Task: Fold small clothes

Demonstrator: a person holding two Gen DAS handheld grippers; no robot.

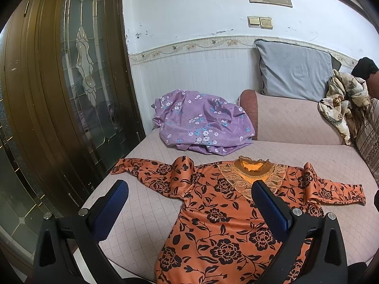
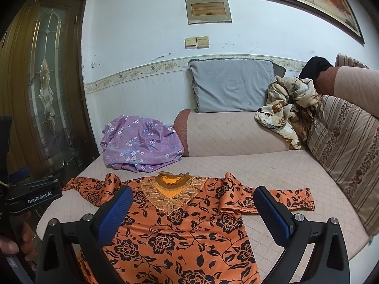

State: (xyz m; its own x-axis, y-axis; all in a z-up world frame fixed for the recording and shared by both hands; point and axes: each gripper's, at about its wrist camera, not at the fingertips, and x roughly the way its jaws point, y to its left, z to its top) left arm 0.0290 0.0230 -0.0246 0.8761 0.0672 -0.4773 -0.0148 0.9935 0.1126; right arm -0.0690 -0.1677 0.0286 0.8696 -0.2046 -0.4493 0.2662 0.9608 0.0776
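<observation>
An orange top with black flowers (image 1: 213, 215) (image 2: 180, 227) lies flat, front up, on the pale quilted couch seat (image 1: 296, 156) (image 2: 272, 165), both sleeves spread sideways and its lace collar toward the wall. My left gripper (image 1: 189, 194) hovers open above the top's left shoulder, nothing between its blue pads (image 1: 111, 210). My right gripper (image 2: 194, 203) hangs open over the chest and collar, its blue pads (image 2: 272, 215) empty. The left gripper's body (image 2: 30, 196) also shows at the right wrist view's left edge, with a hand below it.
A crumpled purple flowered garment (image 1: 201, 123) (image 2: 139, 142) lies behind the top near the wall. A grey pillow (image 1: 293, 71) (image 2: 232, 85), a cream patterned cloth (image 1: 341, 104) (image 2: 286, 108) and a striped cushion (image 2: 343, 149) sit at the back right. A wooden glass door (image 1: 59, 82) stands left.
</observation>
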